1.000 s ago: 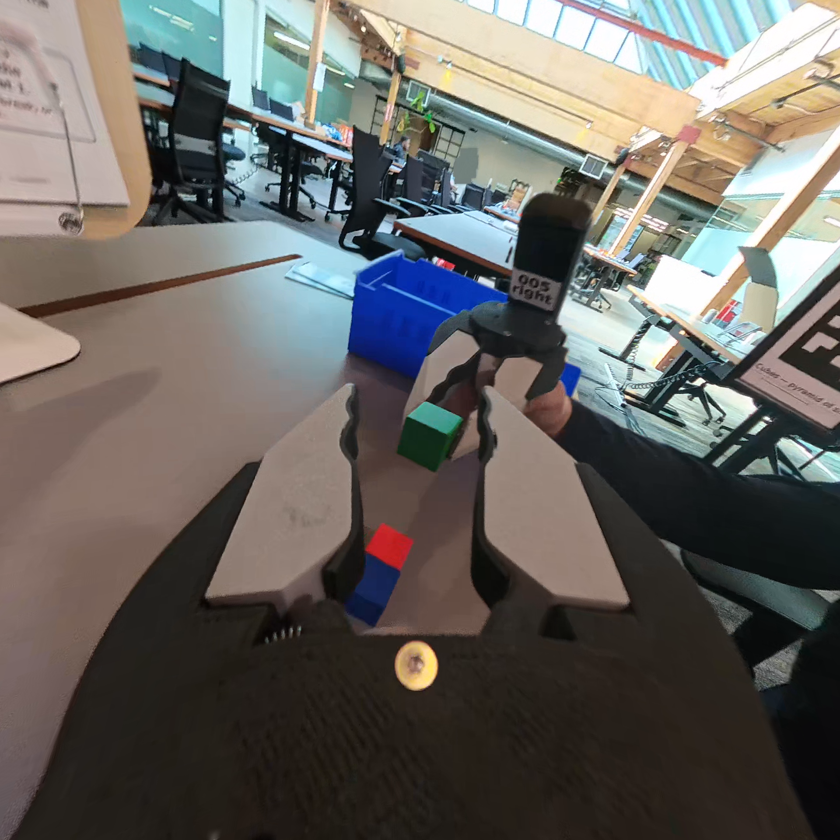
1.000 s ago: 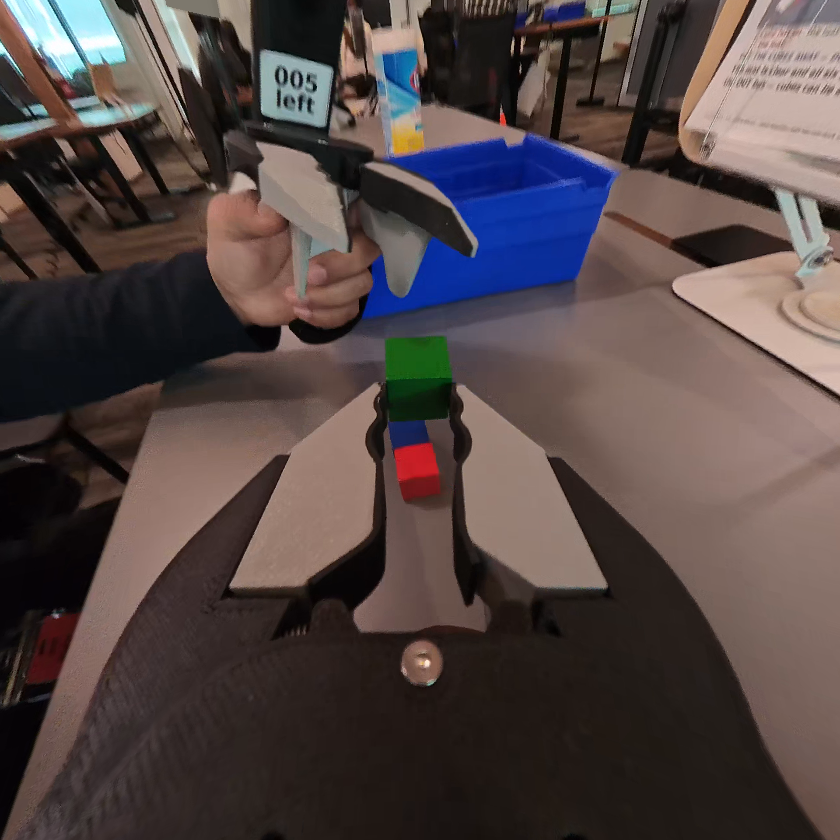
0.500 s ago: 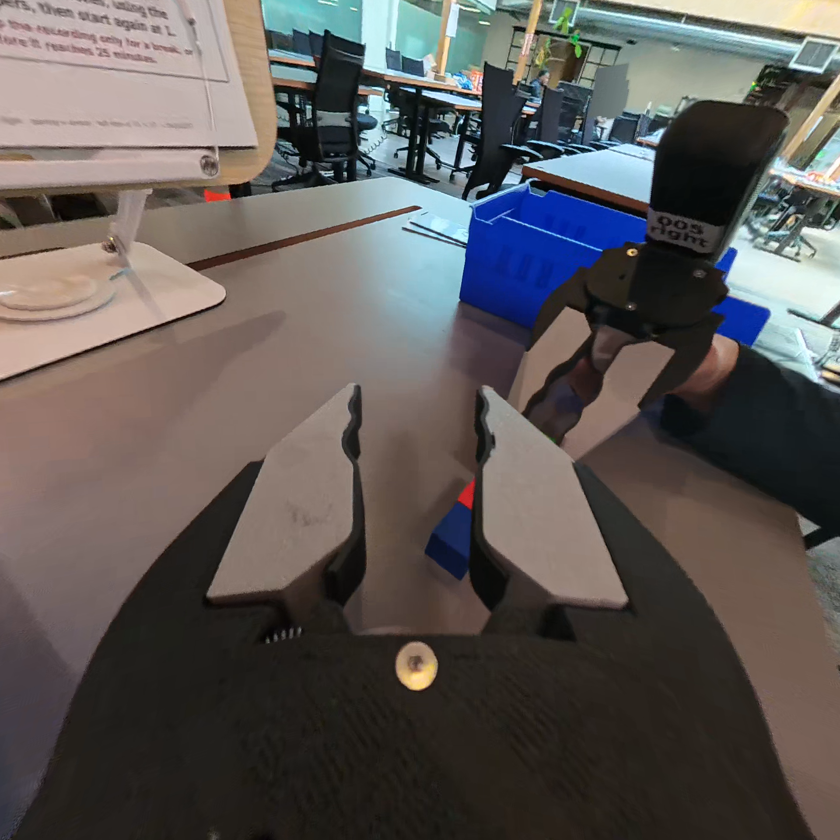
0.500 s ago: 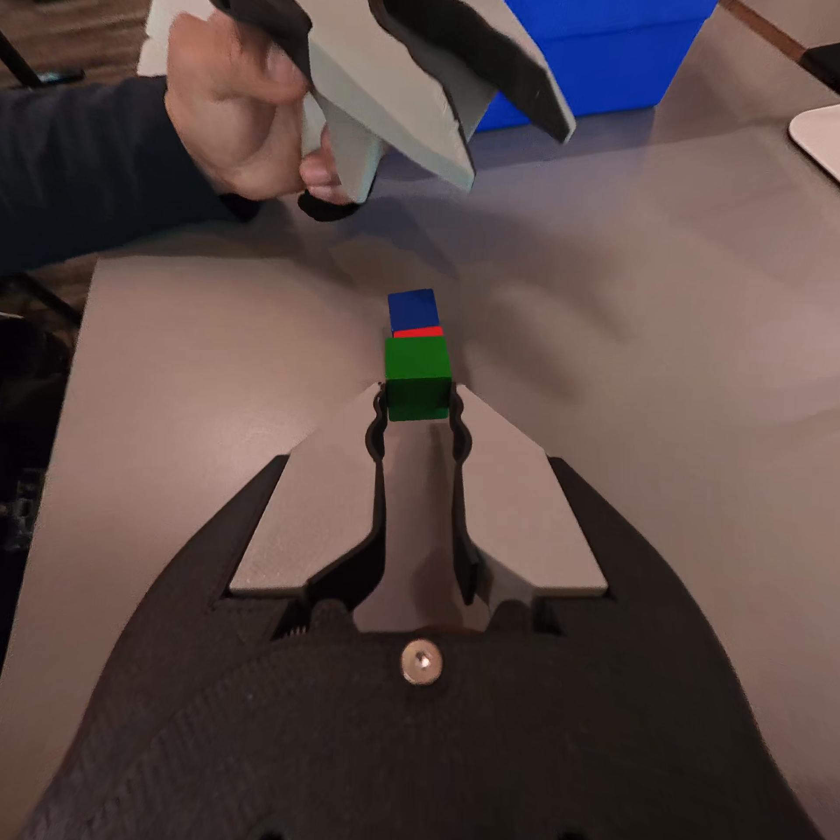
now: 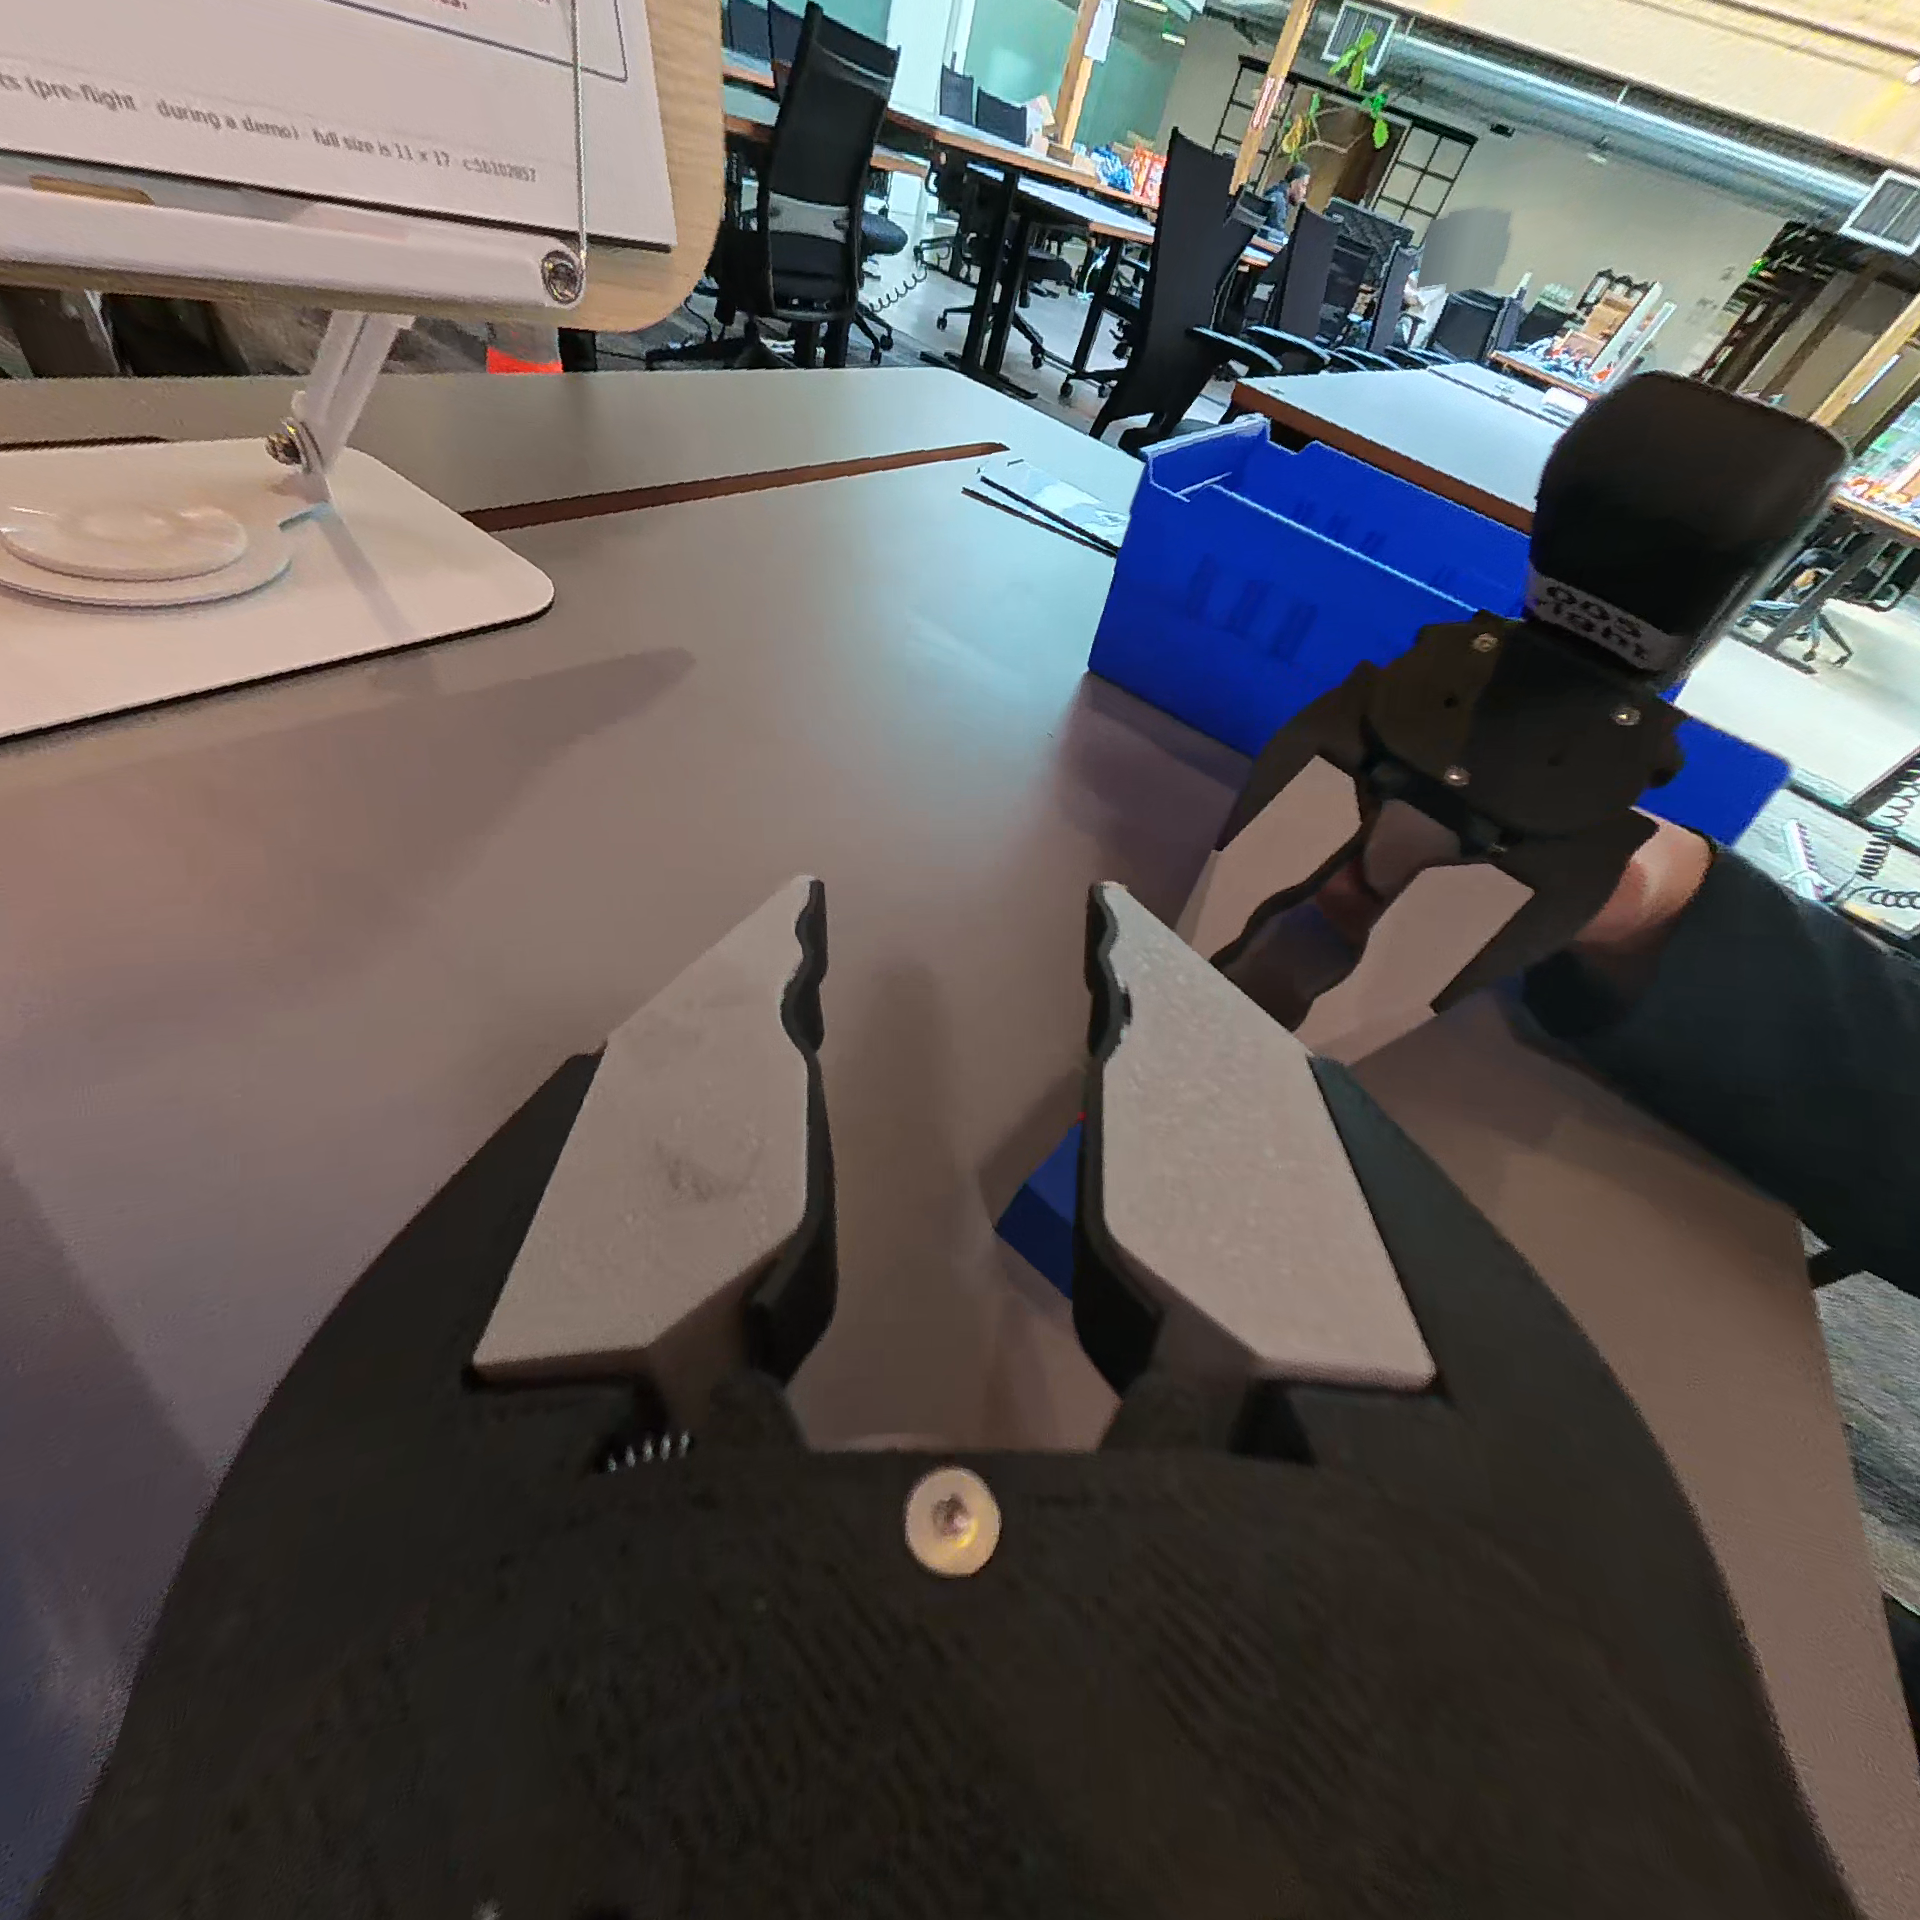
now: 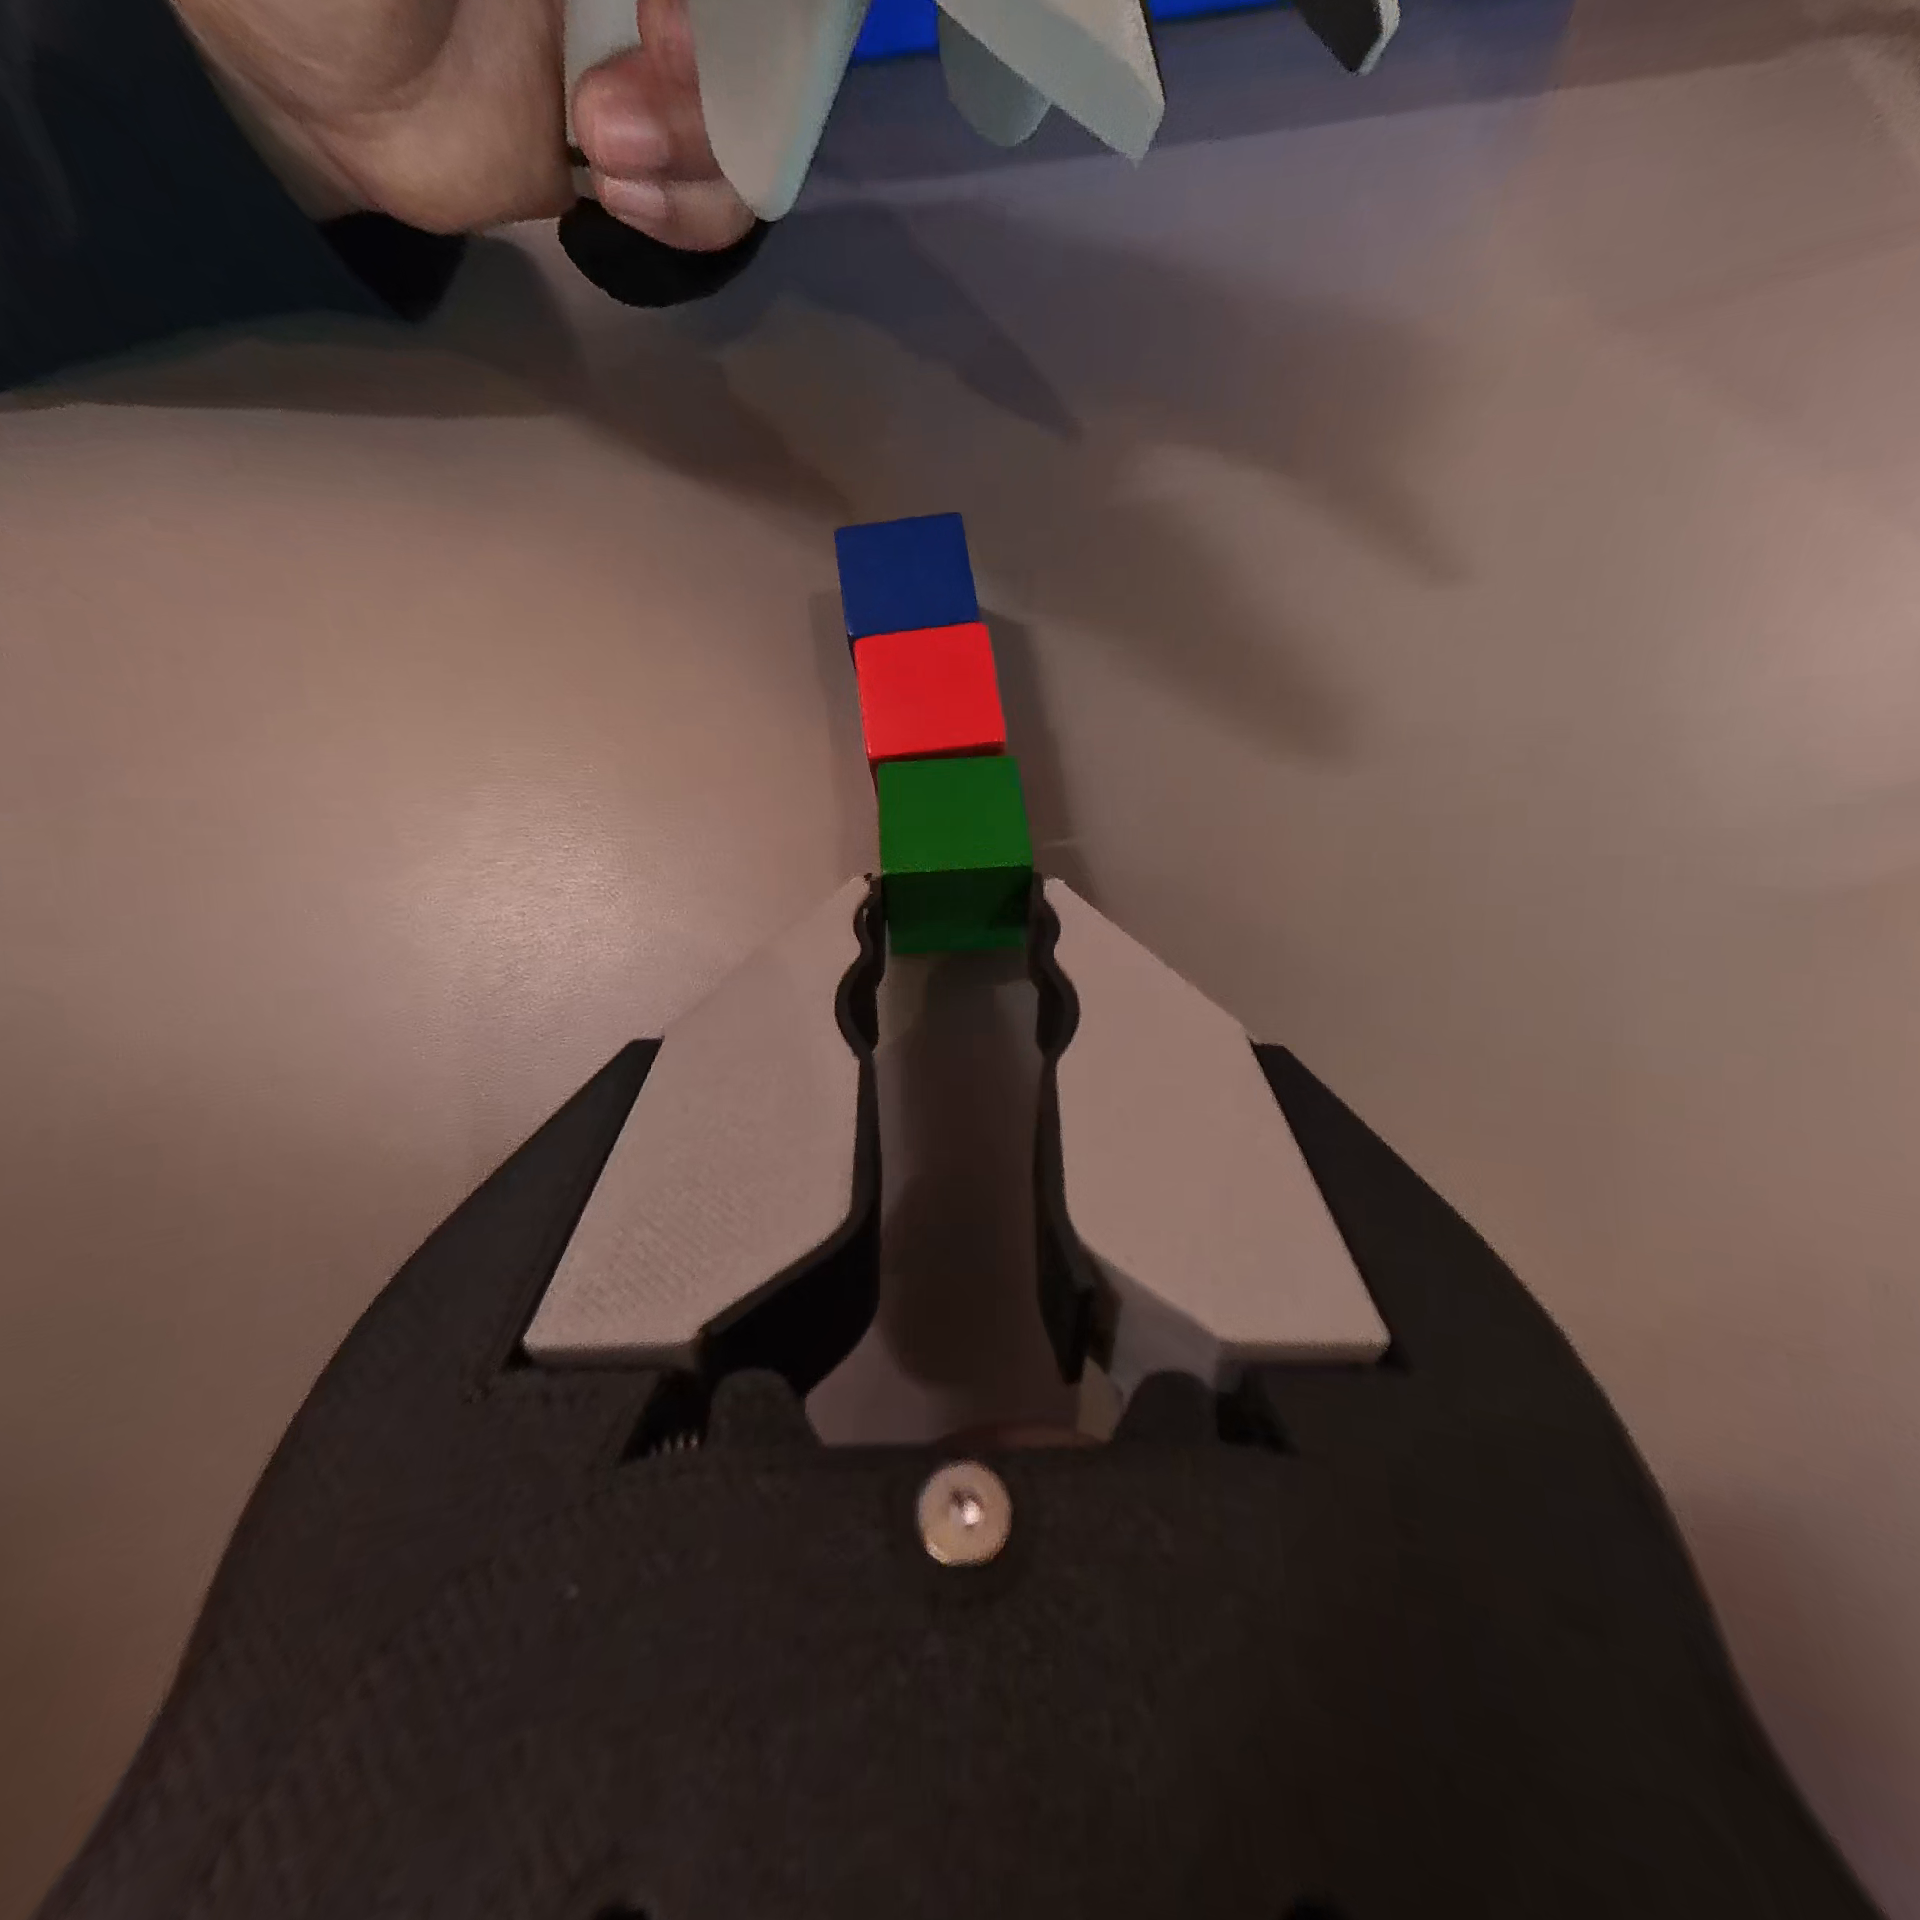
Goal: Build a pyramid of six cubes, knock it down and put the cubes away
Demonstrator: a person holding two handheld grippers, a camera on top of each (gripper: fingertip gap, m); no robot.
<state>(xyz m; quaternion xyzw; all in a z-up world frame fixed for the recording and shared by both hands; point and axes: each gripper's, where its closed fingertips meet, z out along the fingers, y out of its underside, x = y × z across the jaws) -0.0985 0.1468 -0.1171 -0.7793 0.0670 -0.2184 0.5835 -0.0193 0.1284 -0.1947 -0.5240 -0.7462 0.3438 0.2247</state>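
Observation:
My right gripper (image 6: pixel 956 904) is shut on a green cube (image 6: pixel 951 821), gripping its two sides at the fingertips. It holds the cube low at the table, in line with a red cube (image 6: pixel 928 691) and a blue cube (image 6: pixel 906 571). The three form a straight row, and the green cube sits right next to the red one. My left gripper (image 5: pixel 956 935) is open and empty above the table. In the left wrist view only a corner of the blue cube (image 5: pixel 1044 1205) shows behind my right finger. The right gripper (image 5: pixel 1340 966) is beyond it, pointing down.
A blue bin (image 5: pixel 1299 613) stands at the far side of the grey table (image 5: pixel 727 727). A white stand (image 5: pixel 260 582) holding a paper sheet is at the far left. The hand (image 6: pixel 468 114) holding the left gripper hovers beyond the row of cubes. One gripper's finger ends stand about 11 cm off the other's.
My right gripper has come down and brought the green cube into line beside the red cube. My left gripper has stayed open and swung left, off the cubes.

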